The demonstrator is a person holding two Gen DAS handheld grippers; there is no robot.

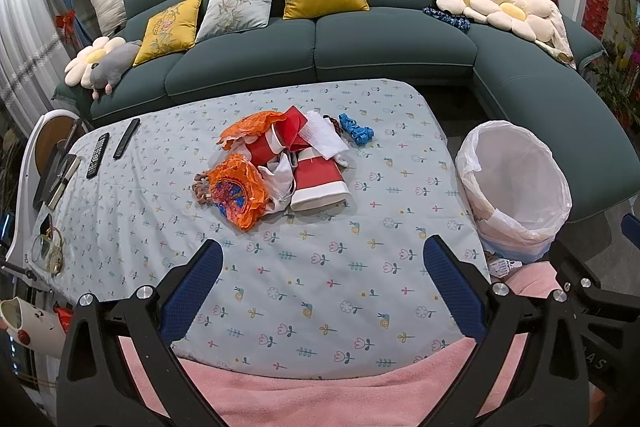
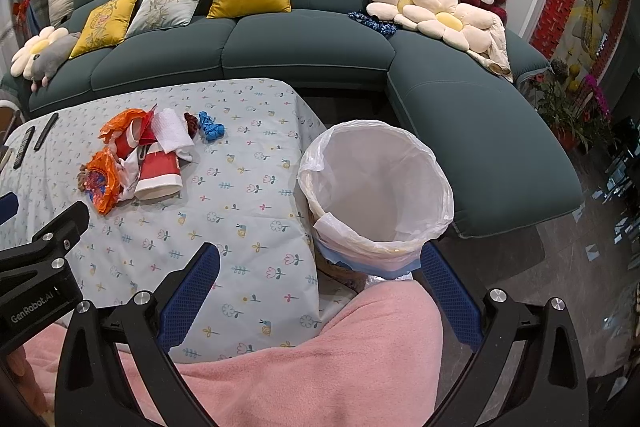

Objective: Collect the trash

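Observation:
A heap of trash lies mid-table: a red paper cup (image 1: 320, 183) (image 2: 158, 175) on its side, orange wrappers (image 1: 236, 193) (image 2: 102, 183), a white tissue (image 1: 326, 135) (image 2: 172, 133) and a small blue piece (image 1: 356, 129) (image 2: 210, 127). A bin lined with a white bag (image 1: 516, 187) (image 2: 376, 191) stands off the table's right edge. My left gripper (image 1: 322, 267) hovers open over the near table, well short of the heap. My right gripper (image 2: 320, 271) is open too, just in front of the bin, nothing between its fingers.
Two black remotes (image 1: 98, 155) and glasses (image 1: 48, 247) lie along the table's left side, a white mug (image 1: 28, 319) beyond it. A pink-clad lap (image 2: 320, 359) sits below the near edge. A green sofa (image 1: 320, 43) with cushions runs behind and right.

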